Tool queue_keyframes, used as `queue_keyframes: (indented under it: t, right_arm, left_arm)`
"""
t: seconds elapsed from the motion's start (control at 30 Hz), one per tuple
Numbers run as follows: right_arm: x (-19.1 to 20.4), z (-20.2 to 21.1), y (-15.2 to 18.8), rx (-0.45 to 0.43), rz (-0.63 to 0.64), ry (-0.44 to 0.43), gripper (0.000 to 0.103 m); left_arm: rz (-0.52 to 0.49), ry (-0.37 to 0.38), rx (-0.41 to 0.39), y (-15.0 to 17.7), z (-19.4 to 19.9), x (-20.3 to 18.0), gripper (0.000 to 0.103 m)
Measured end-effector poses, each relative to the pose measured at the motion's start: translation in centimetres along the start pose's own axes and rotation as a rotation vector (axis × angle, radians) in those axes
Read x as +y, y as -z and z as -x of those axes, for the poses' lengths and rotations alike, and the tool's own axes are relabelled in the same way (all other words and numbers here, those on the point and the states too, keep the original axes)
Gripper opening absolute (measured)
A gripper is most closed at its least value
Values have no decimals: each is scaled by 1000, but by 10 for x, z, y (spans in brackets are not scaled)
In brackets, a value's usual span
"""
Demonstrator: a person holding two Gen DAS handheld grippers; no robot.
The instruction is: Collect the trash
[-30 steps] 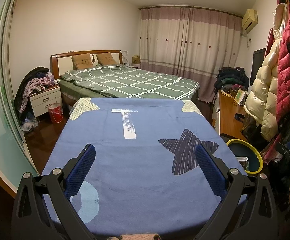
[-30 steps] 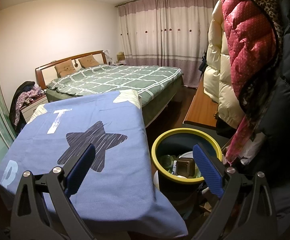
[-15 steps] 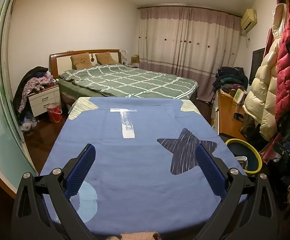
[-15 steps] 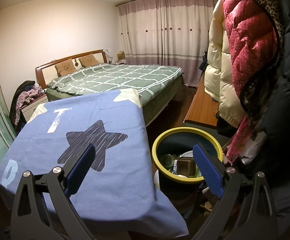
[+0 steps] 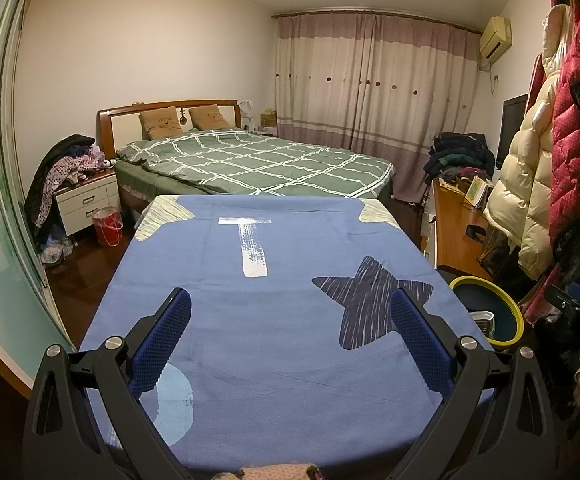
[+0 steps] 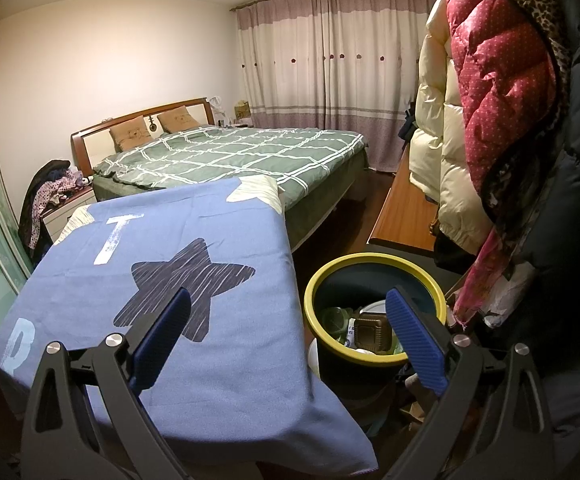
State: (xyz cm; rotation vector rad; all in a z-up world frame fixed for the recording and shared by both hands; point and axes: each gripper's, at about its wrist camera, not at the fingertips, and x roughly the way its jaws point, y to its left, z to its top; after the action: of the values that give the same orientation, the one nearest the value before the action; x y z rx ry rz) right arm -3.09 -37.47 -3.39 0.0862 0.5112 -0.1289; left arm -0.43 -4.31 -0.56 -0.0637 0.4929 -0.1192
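1. Both grippers hover with nothing in them. The left gripper (image 5: 290,340) has its fingers (image 5: 161,344) spread wide over the counter (image 5: 281,380), which is draped in a blue cloth with a dark star and a white T printed on it.
2. The right gripper (image 6: 287,340) is spread just as wide and empty, pointing across the right edge of the same cloth toward the trash bin (image 6: 374,268).
3. The bin stands on the floor just beside the counter's right side: dark walls, a yellow rim. Trash (image 6: 372,332) already lies in it, including a brown square container, something green and something white. From the left wrist view only part of the bin (image 5: 486,312) shows, past the cloth's edge.
4. No loose trash shows on the blue cloth in either view; its surface looks bare.
5. Judged from this, the counter part of the job looks finished or nearly so, and the step in hand is a pause between pieces.
6. The next move calls for finding another piece of trash. None is plain to see here. The clutter near the bedside cabinet (image 5: 89,204) and on the wooden desk (image 5: 456,236) is too small to tell apart as trash or belongings.
7. Whichever gripper goes, its fingers are already apart enough to take a small item; it would then need carrying over the yellow rim before letting go.
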Motion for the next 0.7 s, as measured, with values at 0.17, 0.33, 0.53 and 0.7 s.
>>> queue_keyframes:
  t: [0.17,0.33,0.53,0.7]
  right_arm:
    - [1,0,3,3,2,-1,93]
    - [1,-1,2,4,1,0,93]
    - [3,-4,8,15,0,-9,93]
    - [12,-16,1,33,20,-54,94]
  left_arm:
    - [-1,-1,1,1,0,0,98]
    - [1,1,1,0,0,0,98]
    - [-20,5,-21,1,0,-3,98]
    - [41,21,71,-3,-30,15,98]
